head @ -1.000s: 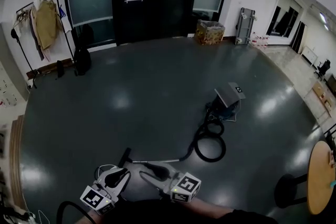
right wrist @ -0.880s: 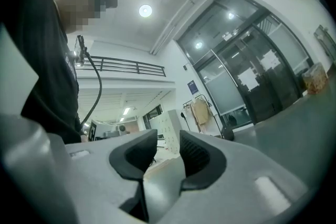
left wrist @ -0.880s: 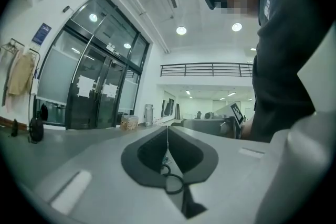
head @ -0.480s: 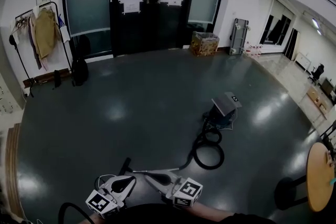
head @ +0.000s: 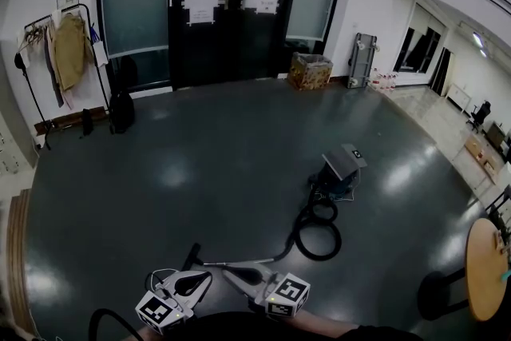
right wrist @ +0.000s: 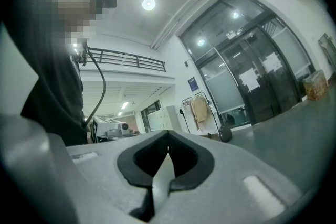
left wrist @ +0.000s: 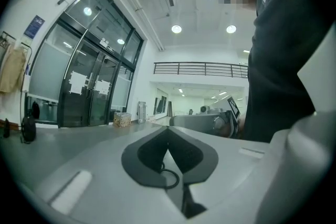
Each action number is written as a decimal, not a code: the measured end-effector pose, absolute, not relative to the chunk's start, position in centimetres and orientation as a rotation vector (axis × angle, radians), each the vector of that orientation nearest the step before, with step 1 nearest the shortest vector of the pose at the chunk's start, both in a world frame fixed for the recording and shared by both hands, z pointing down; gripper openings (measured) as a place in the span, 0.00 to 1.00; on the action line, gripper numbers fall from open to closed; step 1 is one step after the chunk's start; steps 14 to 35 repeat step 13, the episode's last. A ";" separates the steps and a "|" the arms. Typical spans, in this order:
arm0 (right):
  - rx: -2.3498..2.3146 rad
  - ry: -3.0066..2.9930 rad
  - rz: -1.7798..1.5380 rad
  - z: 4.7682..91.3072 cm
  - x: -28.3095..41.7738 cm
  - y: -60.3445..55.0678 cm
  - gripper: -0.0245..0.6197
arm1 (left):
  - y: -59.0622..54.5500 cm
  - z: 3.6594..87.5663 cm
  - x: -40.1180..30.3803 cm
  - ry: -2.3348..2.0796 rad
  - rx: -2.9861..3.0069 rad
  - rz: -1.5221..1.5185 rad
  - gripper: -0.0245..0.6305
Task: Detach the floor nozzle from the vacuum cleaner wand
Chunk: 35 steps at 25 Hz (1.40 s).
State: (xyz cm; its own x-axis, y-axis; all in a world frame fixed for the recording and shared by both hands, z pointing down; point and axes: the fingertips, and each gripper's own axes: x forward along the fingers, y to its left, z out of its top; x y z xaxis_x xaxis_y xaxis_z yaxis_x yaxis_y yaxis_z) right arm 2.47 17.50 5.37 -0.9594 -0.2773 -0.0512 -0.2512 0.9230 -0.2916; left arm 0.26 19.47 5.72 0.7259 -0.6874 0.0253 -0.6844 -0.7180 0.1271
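The vacuum cleaner lies on the dark floor in the head view: a blue-grey body [head: 341, 168], a coiled black hose [head: 318, 232], and a thin silver wand [head: 239, 261] that runs left to the black floor nozzle [head: 190, 256]. My left gripper [head: 204, 276] and right gripper [head: 227, 268] hover at the bottom of the picture, just short of the wand and nozzle, touching neither. Both are shut with nothing between the jaws; the pads meet in the left gripper [left wrist: 168, 136] view and the right gripper [right wrist: 168, 144] view.
A coat rack [head: 57, 36] and a black bag [head: 121, 111] stand at the far left wall. A box [head: 309, 70] and a trolley [head: 362, 49] sit by the dark glass doors [head: 223, 4]. A round wooden table [head: 484, 267] and a stool [head: 435, 285] stand at the right.
Both grippers have drifted slightly rightward in the head view, and their jaws have come together. The vacuum, hose and wand lie where they were.
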 end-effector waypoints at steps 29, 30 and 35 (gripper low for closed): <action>-0.428 3.002 -0.443 6.2 2.8 17.5 0.04 | 19.3 7.0 0.7 -1.122 2.786 -0.037 0.04; -0.428 3.002 -0.443 6.2 2.8 17.5 0.04 | 19.3 7.0 0.7 -1.122 2.786 -0.037 0.04; -0.428 3.002 -0.443 6.2 2.8 17.5 0.04 | 19.3 7.0 0.7 -1.122 2.786 -0.037 0.04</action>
